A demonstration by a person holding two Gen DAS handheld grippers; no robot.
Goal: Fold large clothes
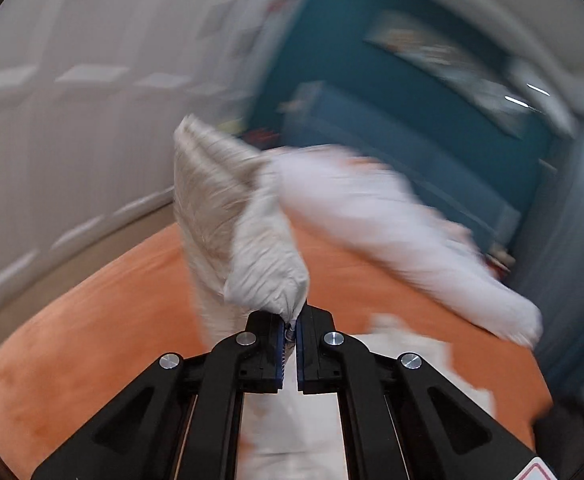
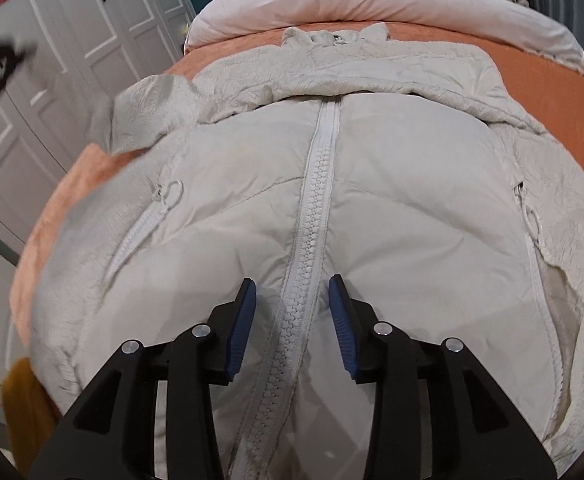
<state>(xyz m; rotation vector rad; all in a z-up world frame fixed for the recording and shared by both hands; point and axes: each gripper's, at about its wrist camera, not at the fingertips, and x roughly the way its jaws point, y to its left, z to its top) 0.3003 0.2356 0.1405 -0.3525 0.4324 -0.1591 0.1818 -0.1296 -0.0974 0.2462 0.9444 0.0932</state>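
Left wrist: left gripper (image 1: 290,322) clenched on jacket sleeve (image 1: 260,248), lifted over orange bed (image 1: 92,340). Right wrist: right gripper (image 2: 292,286) fingers released, straddling jacket (image 2: 391,200) zipper (image 2: 311,208).

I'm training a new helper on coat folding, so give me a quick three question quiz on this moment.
1. True or false: the left gripper is clamped on a bunched fold of the puffy off-white zip-front coat.
2. What runs between the right gripper's open jaws? A) a pocket ring pull B) the chunky white centre zipper C) the collar
3. Fill in: the coat lies on an ______ plush bedspread.

Key: 1 true; 2 B; 3 orange.
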